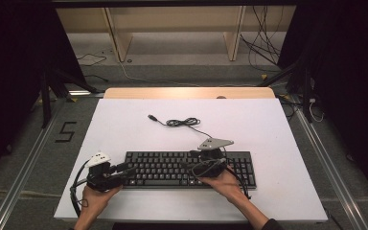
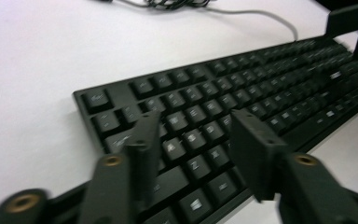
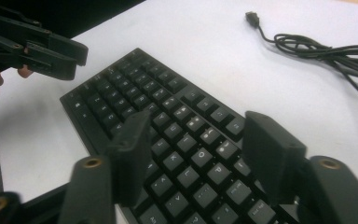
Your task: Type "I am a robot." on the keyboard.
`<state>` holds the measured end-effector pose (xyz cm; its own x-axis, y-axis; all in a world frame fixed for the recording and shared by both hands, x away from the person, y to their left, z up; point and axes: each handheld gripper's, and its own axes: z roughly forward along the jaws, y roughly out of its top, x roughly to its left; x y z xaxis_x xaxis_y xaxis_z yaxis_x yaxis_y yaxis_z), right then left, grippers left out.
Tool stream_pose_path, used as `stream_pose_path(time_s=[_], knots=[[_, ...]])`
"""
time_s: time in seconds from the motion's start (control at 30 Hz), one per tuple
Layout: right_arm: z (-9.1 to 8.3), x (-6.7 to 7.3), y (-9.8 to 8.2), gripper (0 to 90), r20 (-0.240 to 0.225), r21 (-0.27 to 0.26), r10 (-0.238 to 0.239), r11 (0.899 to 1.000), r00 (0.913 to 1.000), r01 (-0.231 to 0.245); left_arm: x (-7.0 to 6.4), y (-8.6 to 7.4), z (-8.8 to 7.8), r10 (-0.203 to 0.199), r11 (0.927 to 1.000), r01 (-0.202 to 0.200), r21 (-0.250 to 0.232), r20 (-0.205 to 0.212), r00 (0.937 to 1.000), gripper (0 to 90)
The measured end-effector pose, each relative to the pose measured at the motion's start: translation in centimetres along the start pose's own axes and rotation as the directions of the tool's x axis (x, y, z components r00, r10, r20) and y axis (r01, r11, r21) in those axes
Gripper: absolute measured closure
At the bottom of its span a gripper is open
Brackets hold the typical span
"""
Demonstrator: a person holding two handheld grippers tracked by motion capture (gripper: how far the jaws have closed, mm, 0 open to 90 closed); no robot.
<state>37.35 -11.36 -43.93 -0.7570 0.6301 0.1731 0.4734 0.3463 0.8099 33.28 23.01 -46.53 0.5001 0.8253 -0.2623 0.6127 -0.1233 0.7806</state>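
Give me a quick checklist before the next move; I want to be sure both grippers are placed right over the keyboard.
1. Left gripper over the left end of the keyboard: ok.
2. Right gripper over the keyboard's right half: ok.
3. Jaws parted on both, nothing clamped between them: ok.
4. Jaw tips touching the keys: cannot tell.
5. Keyboard flat and square on the white table: ok.
6. Keyboard cable coiled behind, plug loose on the table, apart from both grippers: ok.

The keyboard (image 1: 190, 169) lies on the table (image 1: 124, 124), its coiled cable (image 1: 184, 122) behind it
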Motion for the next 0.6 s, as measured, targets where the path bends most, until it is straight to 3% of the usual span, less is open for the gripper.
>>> stream_pose_path(time_s=[0.13, 0.2, 0.23, 0.27, 0.3, 0.37, 0.4, 0.43, 0.47, 0.6], knots=[[0.6, 0.0, 0.2, 53.6, -0.001, 0.018, -0.002, 1.000, 1.0000, 0.002, 0.2, -0.1, 0.0, 0.014, 0.9994, -0.014, 0.032, -0.024, 0.9996, 72.3], [0.8, 0.0, 0.2, 56.1, -0.004, 0.023, -0.003, 1.000, 1.0000, 0.003, 0.1, -0.1, 0.1, 0.027, 0.9985, -0.025, 0.048, -0.034, 0.9991, 72.3], [1.5, 0.2, 0.4, 63.7, -0.010, 0.036, -0.004, 0.999, 0.9999, 0.005, 0.1, -0.2, 0.1, 0.039, 0.9971, -0.037, 0.067, -0.040, 0.9984, 81.8], [1.5, 0.2, 0.4, 63.7, -0.010, 0.036, -0.004, 0.999, 0.9999, 0.005, 0.1, -0.2, 0.1, 0.039, 0.9971, -0.037, 0.067, -0.040, 0.9984, 85.9], [1.9, 0.2, 0.5, 69.2, -0.010, 0.042, -0.007, 0.999, 0.9999, 0.007, 0.1, -0.2, 0.2, 0.045, 0.9961, -0.042, 0.078, -0.044, 0.9980, 85.9], [2.2, 0.2, 0.6, 69.2, -0.010, 0.050, -0.009, 0.999, 0.9999, 0.010, 0.1, -0.2, 0.2, 0.045, 0.9961, -0.042, 0.078, -0.044, 0.9980, 88.7], [2.2, 0.2, 0.6, 74.7, -0.010, 0.050, -0.009, 0.999, 0.9999, 0.010, 0.1, -0.3, 0.3, 0.055, 0.9941, -0.050, 0.096, -0.043, 0.9976, 88.7], [2.2, 0.2, 0.6, 74.7, -0.010, 0.050, -0.009, 0.999, 0.9999, 0.010, 0.1, -0.3, 0.3, 0.055, 0.9941, -0.050, 0.096, -0.043, 0.9976, 88.8], [2.7, 0.3, 0.7, 80.8, -0.005, 0.067, -0.006, 0.998, 1.0000, 0.007, 0.2, -0.3, 0.4, 0.052, 0.9937, -0.048, 0.102, -0.042, 0.9978, 88.8], [3.7, 0.4, 0.7, 88.1, 0.003, 0.102, -0.011, 0.995, 0.9999, 0.011, 0.2, -0.4, 0.5, 0.057, 0.9912, -0.052, 0.122, -0.042, 0.9975, 88.9]])
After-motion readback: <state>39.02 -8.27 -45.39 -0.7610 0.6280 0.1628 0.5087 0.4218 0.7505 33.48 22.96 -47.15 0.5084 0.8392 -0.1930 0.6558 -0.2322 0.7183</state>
